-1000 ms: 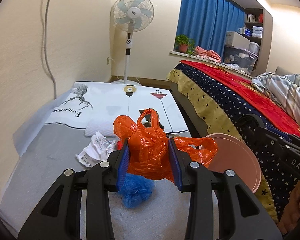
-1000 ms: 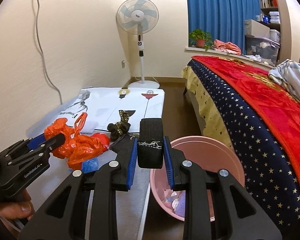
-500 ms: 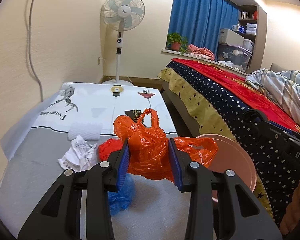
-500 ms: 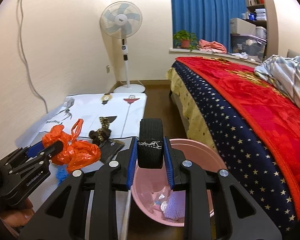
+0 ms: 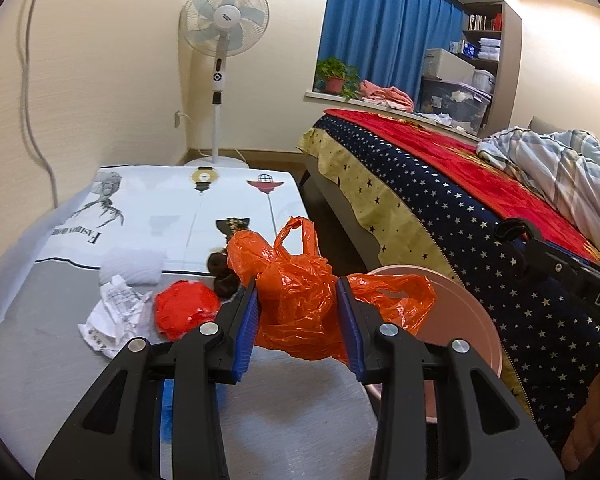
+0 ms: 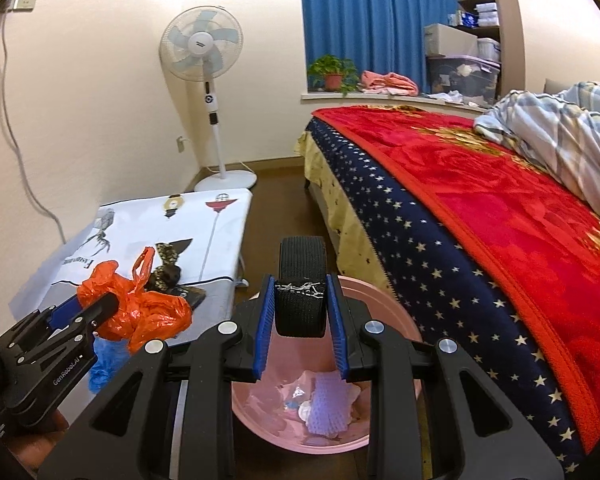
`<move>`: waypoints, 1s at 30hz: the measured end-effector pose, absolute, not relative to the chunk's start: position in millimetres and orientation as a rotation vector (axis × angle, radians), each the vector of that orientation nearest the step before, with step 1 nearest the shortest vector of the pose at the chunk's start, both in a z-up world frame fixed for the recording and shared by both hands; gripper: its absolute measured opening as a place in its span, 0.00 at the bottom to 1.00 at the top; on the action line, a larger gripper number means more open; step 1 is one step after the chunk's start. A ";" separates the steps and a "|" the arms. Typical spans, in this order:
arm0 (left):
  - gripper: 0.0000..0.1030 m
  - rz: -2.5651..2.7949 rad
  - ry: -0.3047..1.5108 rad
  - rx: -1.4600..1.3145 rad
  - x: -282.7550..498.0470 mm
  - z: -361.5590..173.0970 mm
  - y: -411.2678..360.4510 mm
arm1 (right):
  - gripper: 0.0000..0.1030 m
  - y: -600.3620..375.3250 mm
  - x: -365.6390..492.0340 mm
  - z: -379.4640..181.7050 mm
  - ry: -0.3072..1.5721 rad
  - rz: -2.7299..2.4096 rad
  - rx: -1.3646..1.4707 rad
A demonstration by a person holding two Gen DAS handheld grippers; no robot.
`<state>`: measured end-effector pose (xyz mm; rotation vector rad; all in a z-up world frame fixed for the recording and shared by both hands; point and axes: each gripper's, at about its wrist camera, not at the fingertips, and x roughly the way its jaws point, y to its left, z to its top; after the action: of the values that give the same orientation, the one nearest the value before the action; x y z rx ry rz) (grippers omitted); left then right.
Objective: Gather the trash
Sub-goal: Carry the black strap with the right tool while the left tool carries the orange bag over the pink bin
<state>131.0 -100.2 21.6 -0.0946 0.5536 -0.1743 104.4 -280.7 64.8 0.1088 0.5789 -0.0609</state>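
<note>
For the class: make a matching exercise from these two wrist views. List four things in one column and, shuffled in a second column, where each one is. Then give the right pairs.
Things
1. orange plastic bag
2. black strap roll
3. crumpled receipt
4. plaid quilt

Places
A. lying on the low table
B. clamped in the right gripper, above the pink bin
C. heaped on the bed
D. clamped in the left gripper

Pairs: 1-D, 2-B, 3-A, 4-C
</note>
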 end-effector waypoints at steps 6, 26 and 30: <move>0.36 -0.202 0.557 -0.081 138.8 19.5 -116.8 | 0.25 -292.3 106.3 61.1 0.591 -0.097 0.126; 0.36 -0.316 0.615 -0.021 161.9 -1.5 -166.6 | 0.25 -310.9 114.5 48.1 0.632 -0.168 0.129; 0.36 -0.325 0.628 -0.022 165.4 -5.4 -172.0 | 0.25 -314.3 117.0 45.9 0.641 -0.177 0.138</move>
<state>165.4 -172.0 -5.4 -0.0217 0.6280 -0.3246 117.0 -314.3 45.9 0.1379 0.6413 -0.1774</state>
